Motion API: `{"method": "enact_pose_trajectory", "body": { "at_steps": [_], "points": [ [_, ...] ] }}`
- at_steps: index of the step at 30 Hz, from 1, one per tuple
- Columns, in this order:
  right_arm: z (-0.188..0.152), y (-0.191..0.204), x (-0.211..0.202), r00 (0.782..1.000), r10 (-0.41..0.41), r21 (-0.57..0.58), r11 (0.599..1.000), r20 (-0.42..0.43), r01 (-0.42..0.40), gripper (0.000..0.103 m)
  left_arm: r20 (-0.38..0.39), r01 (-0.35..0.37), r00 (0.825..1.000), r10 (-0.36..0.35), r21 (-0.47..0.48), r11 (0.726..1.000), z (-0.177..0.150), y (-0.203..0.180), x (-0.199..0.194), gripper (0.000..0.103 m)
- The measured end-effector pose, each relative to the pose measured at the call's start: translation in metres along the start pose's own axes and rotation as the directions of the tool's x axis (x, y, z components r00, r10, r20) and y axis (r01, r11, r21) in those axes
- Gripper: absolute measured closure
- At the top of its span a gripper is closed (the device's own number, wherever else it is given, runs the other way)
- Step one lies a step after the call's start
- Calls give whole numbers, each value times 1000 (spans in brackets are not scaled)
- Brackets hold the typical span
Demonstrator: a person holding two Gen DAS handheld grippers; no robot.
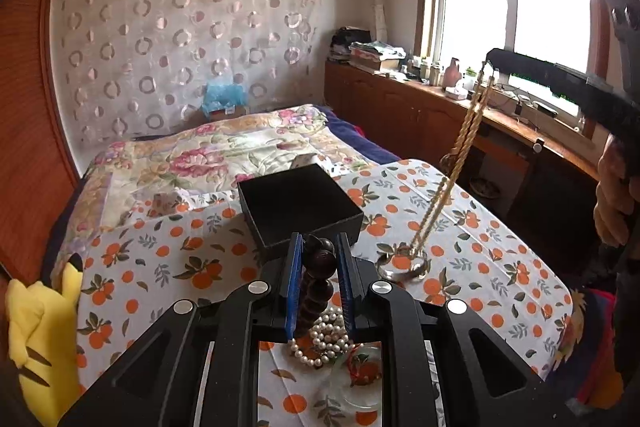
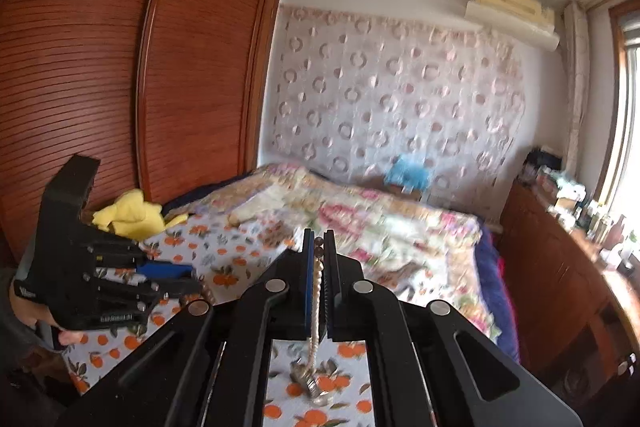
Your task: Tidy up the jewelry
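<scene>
Two grippers (image 1: 319, 259) (image 2: 319, 247), beaded strands (image 1: 318, 279) (image 2: 316, 291) clamped.

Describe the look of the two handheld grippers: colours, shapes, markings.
Both are black, angular frames with triangular cutouts and round silver pivot bolts. The left gripper has flat blue finger pads; the right gripper shows a blue pad too. Small white lettering, unreadable, marks the left one's body.

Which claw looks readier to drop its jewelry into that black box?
The left claw, probably. It grips the dark bead bracelet right at the open black box; the right claw dangles its gold chain off to the side.
</scene>
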State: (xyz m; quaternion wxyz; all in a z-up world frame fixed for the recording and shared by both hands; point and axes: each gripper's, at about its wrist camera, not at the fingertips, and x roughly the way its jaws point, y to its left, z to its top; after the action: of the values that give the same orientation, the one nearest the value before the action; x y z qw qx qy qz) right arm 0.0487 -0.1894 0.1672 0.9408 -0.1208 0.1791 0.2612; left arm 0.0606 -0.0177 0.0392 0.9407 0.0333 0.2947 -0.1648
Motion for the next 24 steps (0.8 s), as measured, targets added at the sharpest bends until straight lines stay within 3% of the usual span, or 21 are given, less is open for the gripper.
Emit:
{"method": "enact_pose_trajectory", "body": {
  "at_steps": [5,9,24],
  "points": [
    [-17,-1,33,996,44,56,998,-80,-40,98,-43,1,999,-2,-16,1000,-13,4,16,87],
    [-16,2,46,995,26,53,998,-94,-21,98,-54,2,999,-4,-33,999,-21,7,20,87],
    [11,-7,30,1000,-8,40,999,-15,8,98,-13,-9,1000,8,-34,999,-7,13,8,87]
  ]
}}
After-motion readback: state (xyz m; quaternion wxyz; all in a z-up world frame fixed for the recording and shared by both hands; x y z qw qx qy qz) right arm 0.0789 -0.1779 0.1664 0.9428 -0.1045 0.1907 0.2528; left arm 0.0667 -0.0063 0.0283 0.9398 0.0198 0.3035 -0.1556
